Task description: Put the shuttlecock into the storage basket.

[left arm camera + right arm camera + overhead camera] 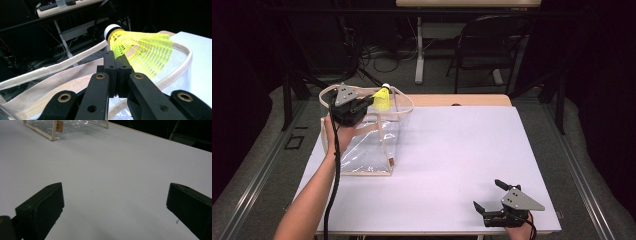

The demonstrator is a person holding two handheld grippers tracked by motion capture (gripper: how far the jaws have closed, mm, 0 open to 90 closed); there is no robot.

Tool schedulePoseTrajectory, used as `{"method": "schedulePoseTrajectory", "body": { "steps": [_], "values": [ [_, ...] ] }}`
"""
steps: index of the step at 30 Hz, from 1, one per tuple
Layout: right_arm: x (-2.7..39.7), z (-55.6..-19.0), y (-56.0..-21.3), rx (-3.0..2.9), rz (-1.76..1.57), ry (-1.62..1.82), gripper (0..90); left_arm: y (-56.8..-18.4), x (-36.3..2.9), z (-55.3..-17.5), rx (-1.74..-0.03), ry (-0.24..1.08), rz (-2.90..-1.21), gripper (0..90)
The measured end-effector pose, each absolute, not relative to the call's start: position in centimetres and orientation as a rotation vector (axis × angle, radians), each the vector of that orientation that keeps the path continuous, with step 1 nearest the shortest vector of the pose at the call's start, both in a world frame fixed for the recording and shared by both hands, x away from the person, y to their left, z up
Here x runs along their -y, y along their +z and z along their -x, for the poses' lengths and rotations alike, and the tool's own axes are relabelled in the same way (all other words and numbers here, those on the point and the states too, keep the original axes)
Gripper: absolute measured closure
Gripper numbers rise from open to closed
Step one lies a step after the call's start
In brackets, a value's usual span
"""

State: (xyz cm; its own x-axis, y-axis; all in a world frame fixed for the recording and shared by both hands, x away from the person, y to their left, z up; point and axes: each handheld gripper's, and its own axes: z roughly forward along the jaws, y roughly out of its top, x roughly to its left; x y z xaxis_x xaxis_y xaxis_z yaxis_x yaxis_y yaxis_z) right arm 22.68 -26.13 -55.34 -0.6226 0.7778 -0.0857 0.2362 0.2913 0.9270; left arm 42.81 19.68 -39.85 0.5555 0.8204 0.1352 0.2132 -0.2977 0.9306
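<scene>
- Shuttlecock (140,52): a yellow mesh one with a white-and-black cork tip, pinched by its skirt in the left gripper (117,72), whose two black jaws are pressed together on the mesh.
- In the left gripper view the skirt fans out to the right of the pads and the tip points up and to the left, so the shuttlecock lies tilted rather than upright.
- In the high view the shuttlecock (382,99) is held above the open top of a clear bag (367,145), close to the bag's far rim; whether it touches the rim I cannot tell.
- The clear bag has cream fabric trim and a cream strap looping over its mouth, and it stands near the table's left edge, toward the far left corner.
- The left gripper (368,101) sits over the bag's left part, with its grey three-cornered plate on top and a black cable trailing down along the person's forearm.
- The table (452,150) has a white top, and a strip of bare wood runs along its far edge.
- The right gripper (488,195) rests low at the table's near right corner, well apart from the bag, jaws spread wide with nothing between them.
- In the right gripper view the two black jaws stand far apart over bare white table, with a corner of the bag at the top left.
</scene>
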Motion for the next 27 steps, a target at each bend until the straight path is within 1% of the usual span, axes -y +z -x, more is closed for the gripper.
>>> {"method": "schedulePoseTrajectory", "body": {
  "steps": [27],
  "values": [
    [26.12,-22.7,-55.36,-2.028,-0.904,1.322,0.9,-40.54,-19.37,-43.32,-0.868,0.791,-1.857,89.3]
  ]
}}
